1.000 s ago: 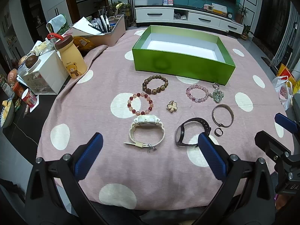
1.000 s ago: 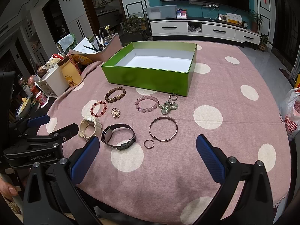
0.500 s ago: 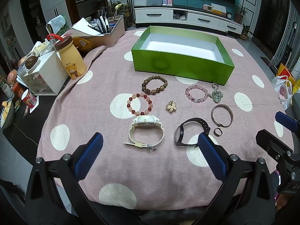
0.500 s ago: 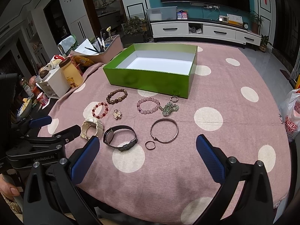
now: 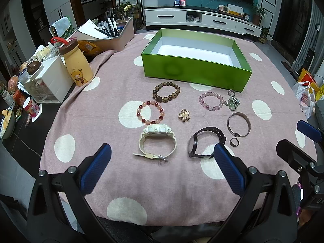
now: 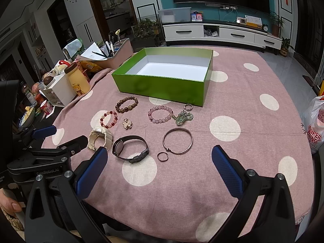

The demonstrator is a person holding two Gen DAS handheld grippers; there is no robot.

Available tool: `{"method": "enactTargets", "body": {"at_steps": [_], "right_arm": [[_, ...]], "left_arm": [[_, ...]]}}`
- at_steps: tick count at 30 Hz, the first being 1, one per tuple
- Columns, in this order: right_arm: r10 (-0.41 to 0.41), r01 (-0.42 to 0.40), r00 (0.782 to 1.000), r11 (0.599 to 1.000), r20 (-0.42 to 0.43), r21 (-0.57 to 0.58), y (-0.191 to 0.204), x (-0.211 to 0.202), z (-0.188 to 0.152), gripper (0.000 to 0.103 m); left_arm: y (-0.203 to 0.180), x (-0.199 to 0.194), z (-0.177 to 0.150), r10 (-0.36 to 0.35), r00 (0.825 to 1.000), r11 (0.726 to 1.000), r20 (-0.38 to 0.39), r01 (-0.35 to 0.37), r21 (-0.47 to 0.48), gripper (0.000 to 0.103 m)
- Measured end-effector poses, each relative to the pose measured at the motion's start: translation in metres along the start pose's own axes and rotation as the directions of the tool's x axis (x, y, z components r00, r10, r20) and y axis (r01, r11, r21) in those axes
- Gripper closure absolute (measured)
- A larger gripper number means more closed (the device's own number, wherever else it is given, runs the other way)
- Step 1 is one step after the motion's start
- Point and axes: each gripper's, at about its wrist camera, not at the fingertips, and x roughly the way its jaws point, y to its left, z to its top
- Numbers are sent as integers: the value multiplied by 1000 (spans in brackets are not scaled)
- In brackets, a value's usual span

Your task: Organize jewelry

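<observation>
An empty green box (image 5: 194,71) (image 6: 160,88) stands on the pink dotted tablecloth. In front of it lie a brown bead bracelet (image 5: 166,92), a red bead bracelet (image 5: 150,112), a pink bead bracelet (image 5: 211,101) (image 6: 160,114), a green charm (image 5: 233,101), a gold flower brooch (image 5: 184,115), a white watch (image 5: 157,142) (image 6: 100,138), a black watch (image 5: 204,142) (image 6: 130,148), a metal bangle (image 6: 177,140) and a small ring (image 6: 162,156). My left gripper (image 5: 160,169) hangs open near the white watch. My right gripper (image 6: 159,169) is open just short of the ring and black watch. Neither holds anything.
At the left edge stand a yellow bear bottle (image 5: 76,64), a white drawer unit (image 5: 47,84) and a tray of pens (image 5: 112,34). A plastic bag (image 6: 314,124) hangs off the right. The table's front edge is close under both grippers.
Both grippers have crept slightly forward toward the jewelry and stay open. Nothing on the table has moved.
</observation>
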Motion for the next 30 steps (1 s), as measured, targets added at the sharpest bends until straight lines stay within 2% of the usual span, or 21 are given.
{"method": "enactTargets", "body": {"at_steps": [30], "right_arm": [[2, -2, 1000, 1000, -1, 3, -2, 0, 0, 1]], "left_arm": [[-3, -1, -2, -3, 1000, 1000, 0, 3, 1, 2]]}}
